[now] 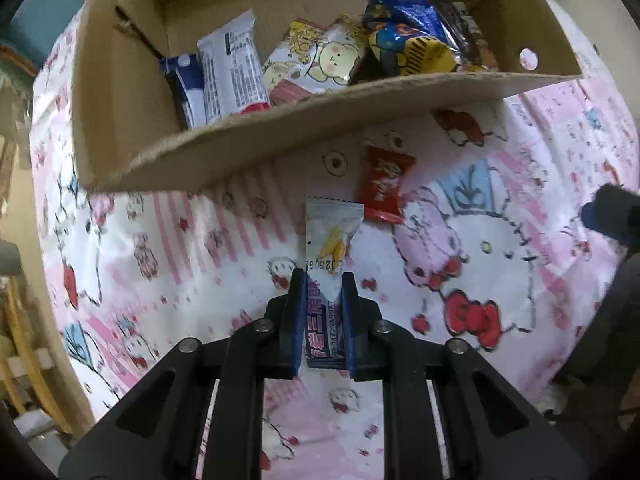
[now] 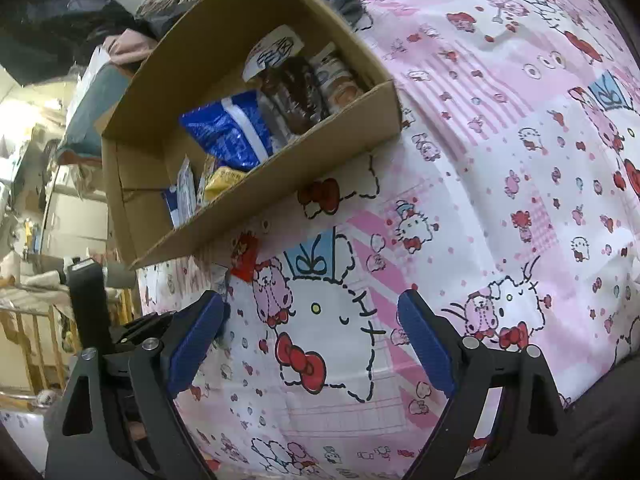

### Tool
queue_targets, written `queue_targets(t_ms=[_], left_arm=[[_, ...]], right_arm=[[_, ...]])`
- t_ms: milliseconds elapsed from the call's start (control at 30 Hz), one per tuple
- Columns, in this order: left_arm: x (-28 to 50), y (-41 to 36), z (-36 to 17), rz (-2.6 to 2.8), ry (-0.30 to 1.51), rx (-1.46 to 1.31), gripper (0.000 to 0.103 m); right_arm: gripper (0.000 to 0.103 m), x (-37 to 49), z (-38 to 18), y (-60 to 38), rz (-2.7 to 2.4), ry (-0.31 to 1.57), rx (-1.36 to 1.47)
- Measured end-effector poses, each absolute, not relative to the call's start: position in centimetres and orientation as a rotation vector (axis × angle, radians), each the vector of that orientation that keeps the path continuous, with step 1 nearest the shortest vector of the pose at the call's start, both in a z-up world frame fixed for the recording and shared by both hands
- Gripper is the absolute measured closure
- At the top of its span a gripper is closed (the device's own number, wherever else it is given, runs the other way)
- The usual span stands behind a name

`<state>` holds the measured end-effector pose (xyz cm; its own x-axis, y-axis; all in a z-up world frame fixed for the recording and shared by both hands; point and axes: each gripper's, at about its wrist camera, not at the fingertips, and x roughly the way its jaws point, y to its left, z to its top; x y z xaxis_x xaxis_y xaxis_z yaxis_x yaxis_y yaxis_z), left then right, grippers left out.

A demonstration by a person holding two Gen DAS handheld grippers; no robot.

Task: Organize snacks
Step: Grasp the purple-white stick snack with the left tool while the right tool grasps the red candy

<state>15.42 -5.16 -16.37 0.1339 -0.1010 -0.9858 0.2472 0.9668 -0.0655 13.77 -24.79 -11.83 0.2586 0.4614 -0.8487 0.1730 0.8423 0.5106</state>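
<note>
Across the whole surface lay the pink cartoon-cat cloth [image 2: 500, 184], and on it, toward its far edge, stood the cardboard box [image 1: 120, 92], the biggest thing before me and already holding a good part of the snacks: a blue bag [image 1: 404, 12], a white bar [image 1: 234, 68], a bear-printed packet [image 1: 320, 60] and some dark wrappers. By my judgement the sorting was well along, with only two pieces outside the box that I could see. Just below the box's near wall lay the small red packet [image 1: 384, 184], flat on the cloth and untouched. Beside it, nearer to me, was the white banana-printed bar [image 1: 332, 240], and my left claw [image 1: 323, 280] was clenched on its near end, the bar still low over the cloth. My right claw [image 2: 312, 320] stood released and empty over bare cloth, well apart from the box. I judged the bar would have to rise over the box's near wall, whose rim stood between it and the open space at the box's left side; the cloth on my right offered free room.
</note>
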Motion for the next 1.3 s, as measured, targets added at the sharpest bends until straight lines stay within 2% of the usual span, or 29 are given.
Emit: queue_targets(t_ms=[233, 433, 500, 667, 733, 833, 933, 967, 1000, 1300], left_arm=[[13.4, -2.3, -14.1, -0.136, 1.451, -0.019, 0.090], [10.8, 0.1, -11.2, -0.030, 1.379, -0.142, 0.090], [10.5, 1.0, -10.6, 0.004, 1.361, -0.179, 0.090], [10.8, 3.5, -10.2, 0.075, 1.338, -0.228, 0.090], [11.0, 4.0, -10.2, 0.102, 1.324, -0.240, 0.090], [11.0, 4.7, -9.6, 0.109, 1.309, -0.266, 0.090], [11.1, 4.5, -9.3, 0.111, 1.289, -0.259, 0.090], [11.1, 4.5, -9.3, 0.113, 1.287, -0.258, 0.090], [11.1, 4.6, -9.3, 0.115, 1.289, -0.260, 0.090], [11.5, 4.2, -9.3, 0.120, 1.286, -0.247, 0.090]], right_arm=[[0.012, 14.2, -12.2, -22.1, 0.260, 1.332, 0.482], [0.012, 15.7, -12.0, -18.6, 0.306, 1.320, 0.379], [0.021, 16.0, -12.4, -17.2, 0.306, 1.309, 0.341], [0.031, 16.7, -14.3, -13.5, 0.280, 1.243, 0.229], [0.031, 16.9, -15.0, -12.4, 0.275, 1.206, 0.193], [0.042, 17.3, -16.0, -11.1, 0.260, 1.181, 0.153], [0.061, 17.1, -16.1, -10.3, 0.243, 1.154, 0.091], [0.076, 17.0, -16.1, -10.2, 0.248, 1.156, 0.087], [0.081, 16.9, -16.0, -10.2, 0.252, 1.163, 0.082], [0.084, 15.5, -14.6, -12.0, 0.286, 1.185, 0.090]])
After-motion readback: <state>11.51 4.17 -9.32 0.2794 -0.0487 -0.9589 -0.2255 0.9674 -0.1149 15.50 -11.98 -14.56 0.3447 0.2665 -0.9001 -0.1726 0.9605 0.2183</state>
